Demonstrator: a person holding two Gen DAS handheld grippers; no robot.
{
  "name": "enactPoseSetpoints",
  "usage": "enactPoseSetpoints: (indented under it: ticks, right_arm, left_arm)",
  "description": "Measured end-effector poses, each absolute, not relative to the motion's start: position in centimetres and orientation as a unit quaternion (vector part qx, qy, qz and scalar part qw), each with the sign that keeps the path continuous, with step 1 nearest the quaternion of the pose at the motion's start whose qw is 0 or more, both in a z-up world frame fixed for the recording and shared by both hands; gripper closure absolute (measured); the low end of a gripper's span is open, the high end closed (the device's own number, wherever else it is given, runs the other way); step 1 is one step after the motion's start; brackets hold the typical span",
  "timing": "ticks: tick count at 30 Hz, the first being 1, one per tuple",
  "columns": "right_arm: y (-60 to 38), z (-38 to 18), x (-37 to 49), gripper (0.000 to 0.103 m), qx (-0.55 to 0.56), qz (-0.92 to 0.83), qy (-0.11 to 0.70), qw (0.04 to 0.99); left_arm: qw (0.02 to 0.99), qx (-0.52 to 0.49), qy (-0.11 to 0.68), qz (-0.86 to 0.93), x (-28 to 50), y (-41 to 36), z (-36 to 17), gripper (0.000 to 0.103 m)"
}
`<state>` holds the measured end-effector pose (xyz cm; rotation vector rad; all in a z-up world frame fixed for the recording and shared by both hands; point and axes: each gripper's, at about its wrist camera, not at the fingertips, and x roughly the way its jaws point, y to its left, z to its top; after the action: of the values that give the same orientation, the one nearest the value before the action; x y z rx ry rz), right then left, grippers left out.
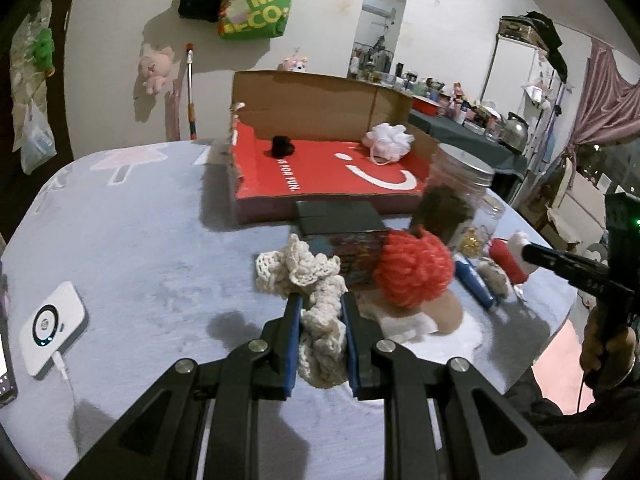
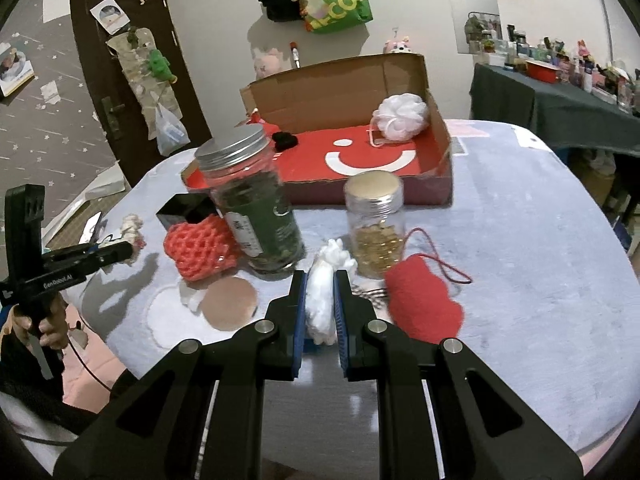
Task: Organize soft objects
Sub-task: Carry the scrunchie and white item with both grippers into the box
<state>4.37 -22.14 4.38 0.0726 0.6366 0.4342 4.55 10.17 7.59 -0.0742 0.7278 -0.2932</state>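
Observation:
My left gripper (image 1: 320, 300) is shut on a cream crochet cloth (image 1: 298, 266), which bunches up past the fingertips over the table. My right gripper (image 2: 320, 276) is shut on a white fluffy piece (image 2: 326, 280), just above the table. A red-lined cardboard box (image 1: 320, 170) stands at the back; it also shows in the right wrist view (image 2: 438, 184). It holds a white mesh puff (image 2: 400, 114) and a small black soft thing (image 2: 285, 140). A red knit item (image 1: 412, 268) and a red mitten (image 2: 424, 304) lie on the table.
A jar of green leaves (image 2: 256, 200) and a smaller jar of gold bits (image 2: 376, 224) stand ahead of the right gripper. A dark box (image 1: 340, 218), a blue tube (image 1: 474, 282), a tan round pad (image 2: 228, 300) and a white charger (image 1: 52, 324) lie on the table.

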Motion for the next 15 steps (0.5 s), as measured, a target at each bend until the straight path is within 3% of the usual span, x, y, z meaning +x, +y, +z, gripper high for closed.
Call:
enactPoseSetpoints:
  ticks: [15]
  right_arm:
    - [-25.3,5.3,7.2,0.09,0.019,0.189,0.312,0.931]
  left_arm:
    - [0.918,0.019,0.372,-0.136,8.3,12.6,6.4,0.083]
